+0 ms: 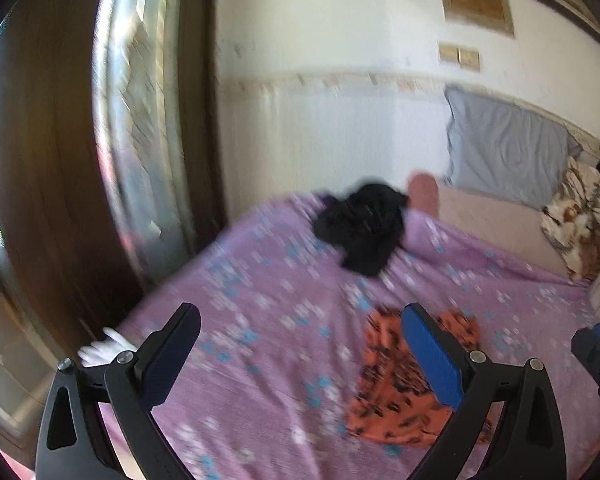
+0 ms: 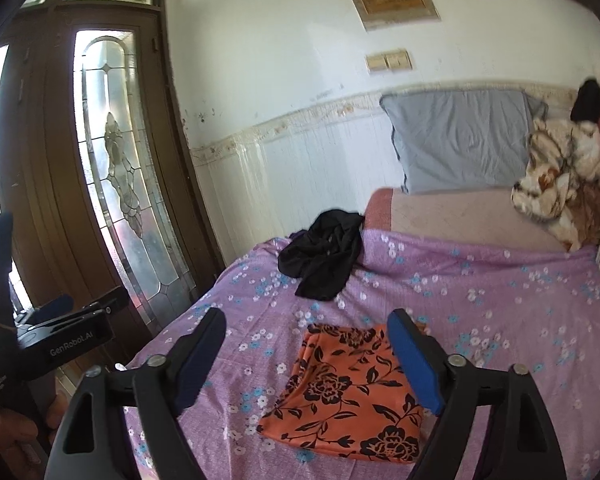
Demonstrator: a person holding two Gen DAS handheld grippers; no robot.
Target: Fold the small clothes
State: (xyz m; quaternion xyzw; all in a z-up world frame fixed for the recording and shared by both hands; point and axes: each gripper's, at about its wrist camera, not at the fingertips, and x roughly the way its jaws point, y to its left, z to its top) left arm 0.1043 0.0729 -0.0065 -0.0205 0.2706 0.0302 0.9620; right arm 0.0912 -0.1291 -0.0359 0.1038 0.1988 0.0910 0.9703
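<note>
Orange cloth with black flower print [image 2: 342, 394], folded into a flat rough rectangle, lies on the lilac flowered bedspread [image 2: 480, 300] near the bed's front edge, just ahead of both grippers. Black garment [image 2: 322, 254], crumpled, lies farther back on the same bedspread, well apart from the orange piece. Right gripper [image 2: 306, 354]: fingers spread wide, nothing between them, above the cloth without touching it. Left gripper [image 1: 300, 354]: fingers likewise spread and empty, the orange cloth [image 1: 400, 384] partly behind its blue-padded finger. Right wrist view alone, sharp: the left gripper's black body at the left edge, held in a hand [image 2: 10, 424], and the glazed wooden door [image 2: 112, 168]. Left wrist view, blurred: a tip of the right gripper at its right edge. Both views: grey pillow [image 2: 460, 144] against the wall, patterned blanket [image 2: 560, 176] beside it.
</note>
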